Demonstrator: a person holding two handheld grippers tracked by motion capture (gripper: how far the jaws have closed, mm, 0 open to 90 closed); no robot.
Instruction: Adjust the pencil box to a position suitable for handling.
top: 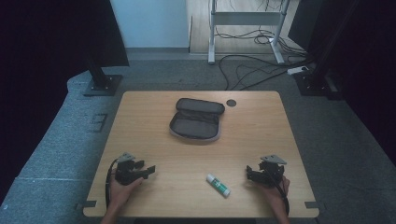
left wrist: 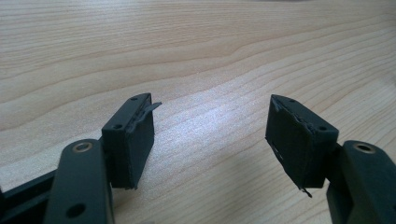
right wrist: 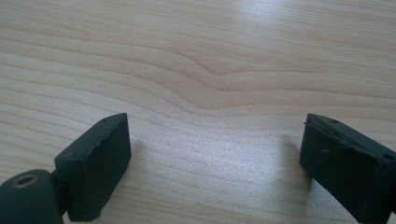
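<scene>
Clearly nothing has been picked up yet. The glue stick (top: pixel 218 185), white with a green label, lies on its side on the wooden table (top: pixel 261 126), near the person's edge and a little right of the middle. The grey pencil case (top: pixel 196 120) lies unzipped and open at the far middle of the table, its lid flap folded back and its inside, as far as the high view shows, bare. So the work in hand looks like getting the glue stick into that case, and all of it is left: the reach, the grasp, the carry and the drop, and perhaps closing the case after.

The left gripper (top: pixel 148 170) rests low over the table near its left front corner, held in the person's left hand (top: pixel 122 190), jaws spread with only bare wood between them in the left gripper view. The right gripper (top: pixel 250 173) sits near the right front, in the right hand (top: pixel 275 188), its jaws likewise spread over bare wood.

The glue stick lies between the two grippers, nearer the right one, just beside its jaw tips but apart from them. The case is well apart from both grippers.
</scene>
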